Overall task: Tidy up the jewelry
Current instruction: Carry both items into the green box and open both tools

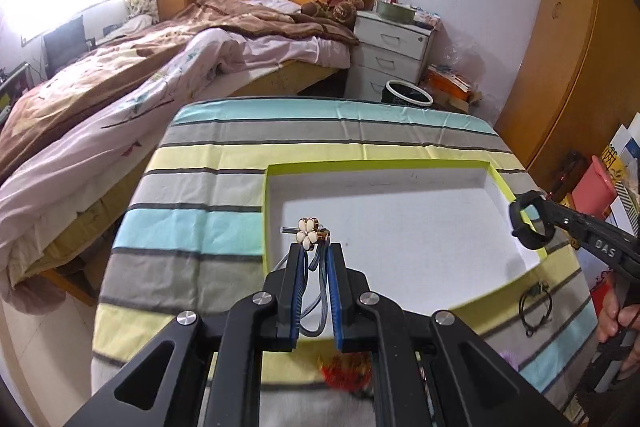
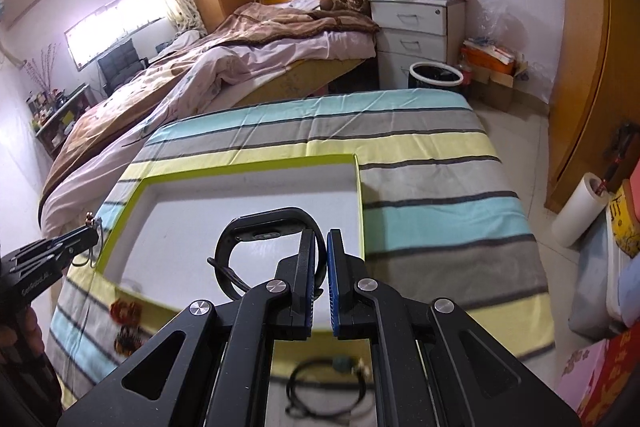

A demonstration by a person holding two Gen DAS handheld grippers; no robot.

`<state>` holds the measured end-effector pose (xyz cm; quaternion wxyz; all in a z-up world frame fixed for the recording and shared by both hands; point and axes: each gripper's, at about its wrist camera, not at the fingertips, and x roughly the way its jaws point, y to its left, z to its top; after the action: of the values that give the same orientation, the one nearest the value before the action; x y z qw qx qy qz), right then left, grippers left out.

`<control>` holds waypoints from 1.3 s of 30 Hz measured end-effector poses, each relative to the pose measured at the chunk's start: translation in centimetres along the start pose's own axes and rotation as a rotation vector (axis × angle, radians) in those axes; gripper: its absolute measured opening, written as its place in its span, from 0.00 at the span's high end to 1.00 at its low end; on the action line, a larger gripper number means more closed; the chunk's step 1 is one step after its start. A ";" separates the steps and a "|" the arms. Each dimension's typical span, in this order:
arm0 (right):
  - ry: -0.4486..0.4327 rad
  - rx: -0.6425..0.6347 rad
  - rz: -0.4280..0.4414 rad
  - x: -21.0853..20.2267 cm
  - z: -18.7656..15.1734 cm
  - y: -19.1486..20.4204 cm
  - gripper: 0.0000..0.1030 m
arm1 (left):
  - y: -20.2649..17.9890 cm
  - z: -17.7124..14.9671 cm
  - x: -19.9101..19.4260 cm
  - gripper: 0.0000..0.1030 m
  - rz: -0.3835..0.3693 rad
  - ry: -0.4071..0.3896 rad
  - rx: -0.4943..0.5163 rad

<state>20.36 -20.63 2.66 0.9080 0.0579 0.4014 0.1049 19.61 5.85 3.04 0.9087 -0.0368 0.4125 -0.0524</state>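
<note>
Left gripper (image 1: 315, 251) pinches glossy petal-shaped charm (image 1: 307, 233) on cord.

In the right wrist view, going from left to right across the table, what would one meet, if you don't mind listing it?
left gripper holding a flower-charm cord → red ornaments on the cloth → black wristband in the right gripper → box's green right rim → bare striped tablecloth.

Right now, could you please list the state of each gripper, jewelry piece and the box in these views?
Left gripper: shut on the flower necklace, held over the box.
Right gripper: shut on the black wristband, lifted above the box.
Box: lid off, nothing seen resting inside.
Black cord bracelet: lying on the striped cloth, outside the box.
Red ornaments: on the cloth, blurred.
</note>
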 end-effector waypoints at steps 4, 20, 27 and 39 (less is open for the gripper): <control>0.032 0.004 -0.024 2.2 1.0 -0.4 0.94 | -0.6 1.1 2.1 0.89 -0.010 0.020 0.012; 0.108 -0.035 -0.054 6.8 2.5 -0.5 0.94 | -1.5 2.8 8.4 0.89 -0.015 0.119 0.017; 0.120 -0.053 -0.072 7.5 2.6 -0.3 0.94 | -1.4 2.7 9.6 0.89 -0.004 0.147 0.026; 0.121 -0.060 -0.077 7.8 2.7 -0.1 0.94 | -1.5 2.8 9.7 0.66 -0.007 0.151 0.015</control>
<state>27.43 -18.94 -1.13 0.8869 0.0085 0.4540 0.0851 28.01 3.17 -2.18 0.8751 -0.0273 0.4793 -0.0615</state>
